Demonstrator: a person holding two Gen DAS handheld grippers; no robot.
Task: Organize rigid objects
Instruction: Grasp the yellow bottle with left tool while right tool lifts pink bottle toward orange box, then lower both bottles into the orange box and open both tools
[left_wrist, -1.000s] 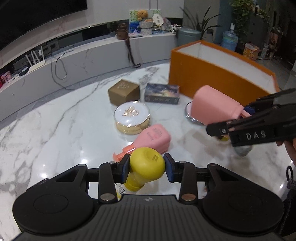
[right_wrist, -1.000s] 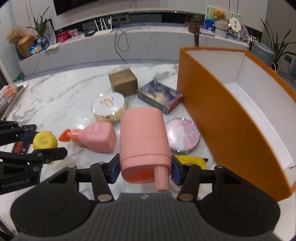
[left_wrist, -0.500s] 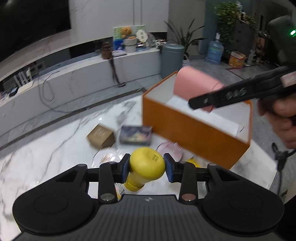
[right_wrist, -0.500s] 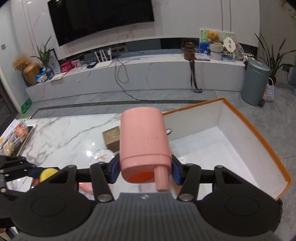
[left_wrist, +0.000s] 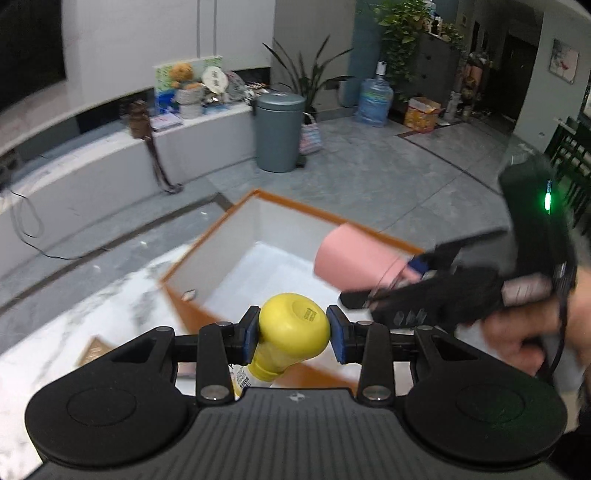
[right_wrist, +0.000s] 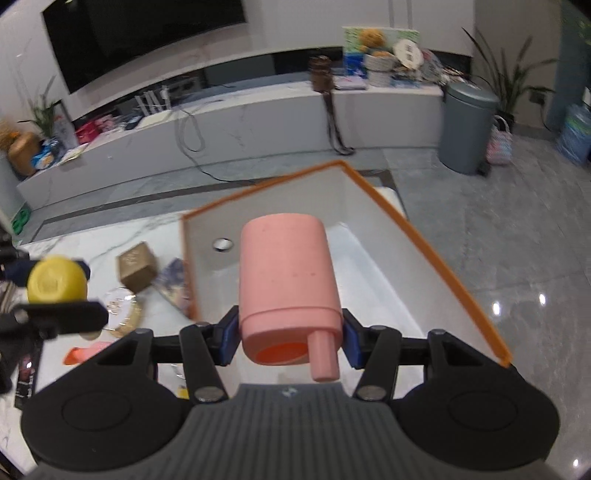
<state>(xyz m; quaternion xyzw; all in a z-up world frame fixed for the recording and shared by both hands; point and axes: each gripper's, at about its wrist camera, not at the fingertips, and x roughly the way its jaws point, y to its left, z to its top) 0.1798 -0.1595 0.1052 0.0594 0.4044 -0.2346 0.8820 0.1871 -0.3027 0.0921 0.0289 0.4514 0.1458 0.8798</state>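
Both grippers hang over the empty orange box (right_wrist: 436, 258), left gripper (left_wrist: 291, 334) clamped on a yellow bottle (left_wrist: 291, 325), right gripper (right_wrist: 286, 338) on a pink one (right_wrist: 288, 284); several items beside it await.

Each handheld gripper is matte black plastic with a ribbed grey deck at the camera end, flanked by two round black discs. On the left gripper (left_wrist: 291, 334), slim black link arms carry silver rivets and end in blue pads (left_wrist: 250, 334); the right gripper (right_wrist: 288, 334) is built the same, with matching blue pads (right_wrist: 229, 338). Seen beside the ribbed deck of the left one, the right unit's upright black handle shows a small green light (left_wrist: 547, 195), pale lettering along one finger, and a thin black cable by the person's hand (left_wrist: 524, 328).
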